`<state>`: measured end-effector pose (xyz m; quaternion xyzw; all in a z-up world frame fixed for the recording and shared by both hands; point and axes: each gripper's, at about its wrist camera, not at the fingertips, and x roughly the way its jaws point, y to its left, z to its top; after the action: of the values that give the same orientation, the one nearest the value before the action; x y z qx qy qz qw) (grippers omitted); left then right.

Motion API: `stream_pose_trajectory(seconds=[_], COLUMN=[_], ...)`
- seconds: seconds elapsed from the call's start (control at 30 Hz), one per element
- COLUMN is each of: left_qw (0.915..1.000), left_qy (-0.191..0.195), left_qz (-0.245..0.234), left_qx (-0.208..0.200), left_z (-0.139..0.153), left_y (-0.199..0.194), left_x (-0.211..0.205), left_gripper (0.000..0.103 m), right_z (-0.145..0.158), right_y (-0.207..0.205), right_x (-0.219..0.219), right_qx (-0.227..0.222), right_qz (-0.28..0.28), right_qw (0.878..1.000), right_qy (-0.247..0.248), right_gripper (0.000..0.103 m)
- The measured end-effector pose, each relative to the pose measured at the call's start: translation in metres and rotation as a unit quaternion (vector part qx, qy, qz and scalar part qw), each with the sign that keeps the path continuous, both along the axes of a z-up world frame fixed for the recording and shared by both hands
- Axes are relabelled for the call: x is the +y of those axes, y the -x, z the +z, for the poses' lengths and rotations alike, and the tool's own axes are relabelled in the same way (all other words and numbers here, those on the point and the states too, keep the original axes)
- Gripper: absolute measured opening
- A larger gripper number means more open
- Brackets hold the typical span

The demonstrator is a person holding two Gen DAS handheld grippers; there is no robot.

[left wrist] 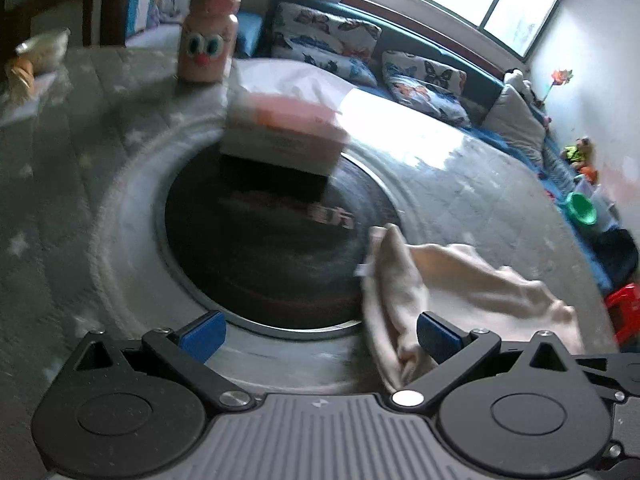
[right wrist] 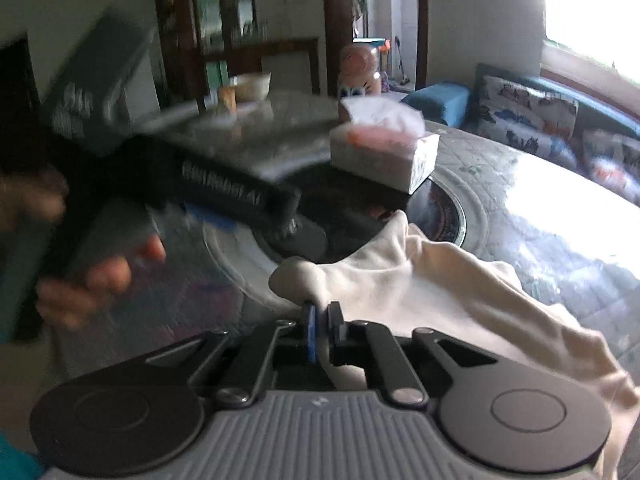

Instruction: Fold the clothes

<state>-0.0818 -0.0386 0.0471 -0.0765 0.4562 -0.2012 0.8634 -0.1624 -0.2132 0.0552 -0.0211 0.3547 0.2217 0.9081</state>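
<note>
A cream-coloured garment (left wrist: 472,280) lies rumpled on the round grey table, partly over the dark centre disc (left wrist: 272,240). In the left wrist view my left gripper (left wrist: 320,338) is open and empty, its right blue pad (left wrist: 438,336) beside a fold of the cloth. In the right wrist view my right gripper (right wrist: 322,320) is shut on an edge of the garment (right wrist: 440,288), which bunches up just ahead of the pads. The left gripper also shows, blurred, at the left of the right wrist view (right wrist: 240,200), held by a hand.
A tissue box (left wrist: 284,136) stands on the far part of the disc, also in the right wrist view (right wrist: 384,152). A pink owl-faced bottle (left wrist: 208,32) stands behind it. A bowl (left wrist: 42,48) sits far left. A sofa with butterfly cushions (left wrist: 424,80) runs along the back right.
</note>
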Motion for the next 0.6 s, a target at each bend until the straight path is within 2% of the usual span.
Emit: stream_pose_trajectory(seconds=[0.07,0.2,0.27,0.33,0.37,0.43,0.5,0.57,0.6], left_qw=[0.9998,0.9989,0.9982,0.997,0.9968,0.9971,0.997,0.9968,0.9967], left_qy=[0.006,0.013,0.004,0.006,0.003,-0.011,-0.023,-0.028,-0.03], left_qz=[-0.012,-0.041,-0.056,-0.066,-0.068,-0.068,-0.069,-0.071,-0.073], left_qx=[0.011,0.021,0.023,0.039,0.042,0.033,0.026,0.023,0.02], left_z=[0.0,-0.002,-0.004,-0.01,-0.012,-0.012,-0.011,-0.011,-0.011], left_y=[0.002,0.007,0.01,0.011,0.012,0.012,0.012,0.01,0.009], left_x=[-0.013,-0.041,-0.053,-0.06,-0.063,-0.065,-0.065,-0.063,-0.062], left_gripper=[0.103,0.101,0.091,0.055,0.05,0.03,0.021,0.019,0.019], right_z=[0.004,0.007,0.008,0.008,0.008,0.007,0.008,0.012,0.014], right_y=[0.003,0.017,0.025,0.032,0.035,0.039,0.044,0.048,0.05], right_x=[-0.014,-0.024,-0.028,-0.032,-0.033,-0.039,-0.048,-0.064,-0.074], right_qx=[0.003,0.006,0.008,0.009,0.014,0.016,0.016,0.011,0.007], right_qz=[0.004,0.013,0.017,0.021,0.024,0.019,0.009,-0.016,-0.035], right_qw=[0.999,0.998,0.997,0.996,0.996,0.996,0.996,0.997,0.997], right_qy=[-0.032,-0.059,-0.071,-0.083,-0.086,-0.083,-0.083,-0.074,-0.063], right_gripper=[0.005,0.005,0.005,0.005,0.005,0.011,0.021,0.029,0.036])
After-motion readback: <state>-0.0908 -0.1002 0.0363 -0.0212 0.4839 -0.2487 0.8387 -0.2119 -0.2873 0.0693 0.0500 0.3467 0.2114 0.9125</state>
